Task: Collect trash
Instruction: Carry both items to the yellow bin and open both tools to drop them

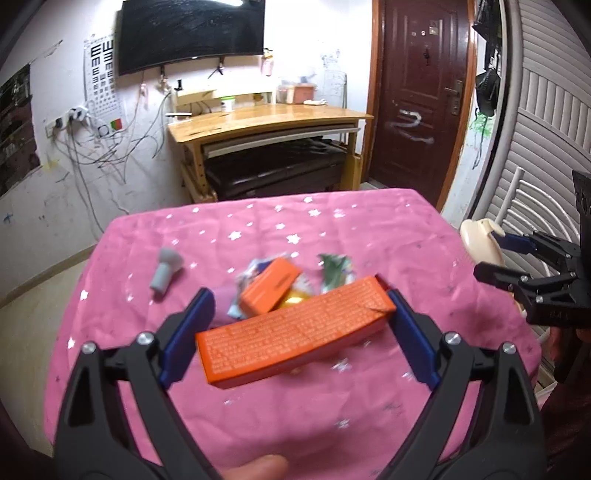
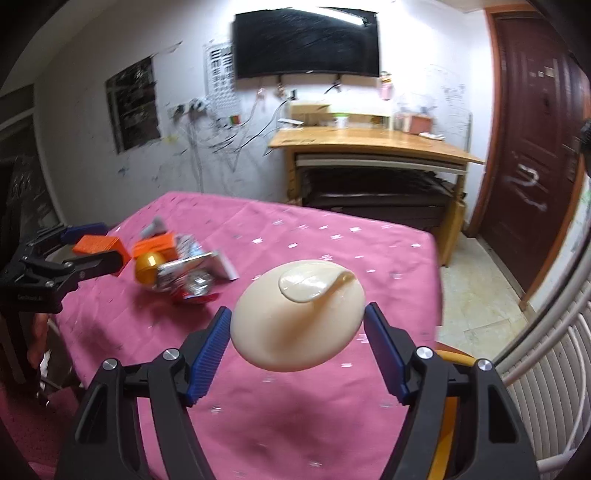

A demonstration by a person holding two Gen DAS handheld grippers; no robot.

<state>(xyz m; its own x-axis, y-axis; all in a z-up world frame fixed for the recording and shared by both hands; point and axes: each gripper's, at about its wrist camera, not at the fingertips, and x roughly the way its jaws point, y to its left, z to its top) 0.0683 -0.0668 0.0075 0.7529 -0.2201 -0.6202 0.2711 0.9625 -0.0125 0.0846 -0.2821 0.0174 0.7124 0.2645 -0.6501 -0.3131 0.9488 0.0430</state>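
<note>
The left claw (image 1: 299, 325) grips a long orange box (image 1: 291, 332) by its two ends, the blue pads (image 1: 410, 332) pressing on either end, and the box hangs tilted above the worktop (image 1: 258, 417), which is covered with a pink cloth sprinkled with silver stars. Just behind the box, a heap of trash lies on the cloth: a smaller orange box (image 1: 271, 285), a green wrapper (image 1: 334, 271), some crumpled foil and paper packets (image 2: 192, 275) and a round yellow thing (image 2: 147, 266). A little to the left of the heap, apart from it, lies a grey stubby piece (image 1: 166, 272) on its side. The right claw (image 2: 297, 326) holds a cream-coloured disc-shaped thing (image 2: 295, 317) with a curved tab on its top face; the pads stand at its two sides and it is lifted clear of the cloth, near the right-hand edge of the worktop. In the left wrist view the right claw shows at the far right with the cream disc at its tip. Part of a finger (image 1: 255, 469) of the person shows at the bottom edge. Beyond the worktop stand a wooden desk (image 1: 266, 122), a dark screen (image 1: 190, 33) on the wall and a brown door (image 1: 421, 92)
</note>
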